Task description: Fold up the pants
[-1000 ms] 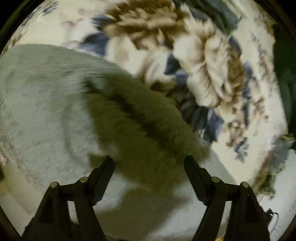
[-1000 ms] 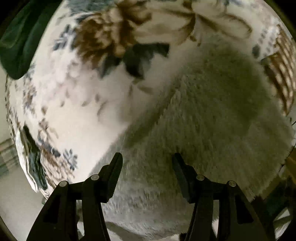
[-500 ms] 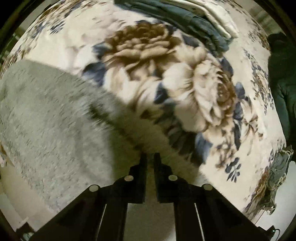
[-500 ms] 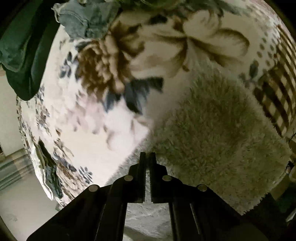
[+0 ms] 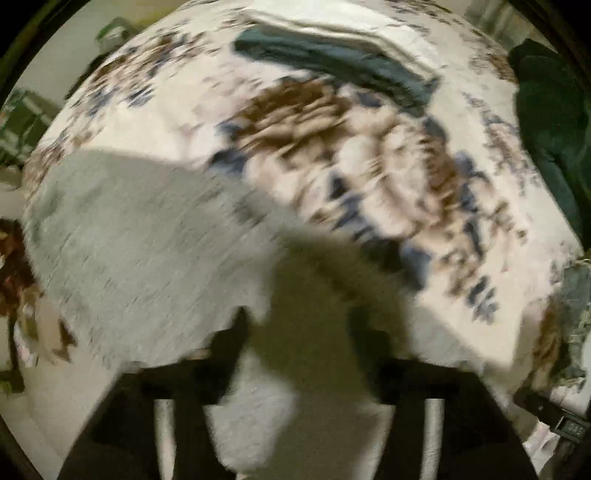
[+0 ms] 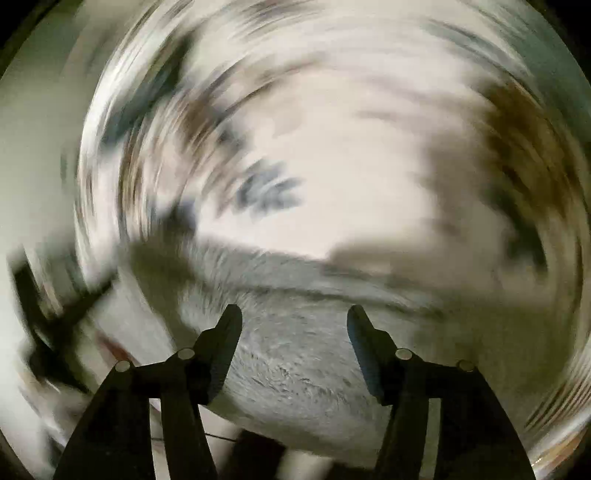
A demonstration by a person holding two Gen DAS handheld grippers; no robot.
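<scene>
Across the near part of the floral-printed cream bedspread lay the fluffy grey fleece pants, spread flat, one long edge running diagonally toward the middle of the bed. Above them the left gripper pointed steeply down, its black jaws opening, with only shadowed fleece below the gap and nothing pinched between the pads. Beyond the big brown-and-blue flower print, at the far edge of the bedspread, sat a folded dark teal garment with a folded cream one just behind it. A dark green cloth hung at the bed's right edge.

Heavy rotational blur smeared the right wrist view. Even so, the right gripper showed sharply, its jaws likewise opening and holding nothing; the grey fleece lay beneath them, and its edge crossed the frame just beyond the fingertips. Further detail there could not be made out.
</scene>
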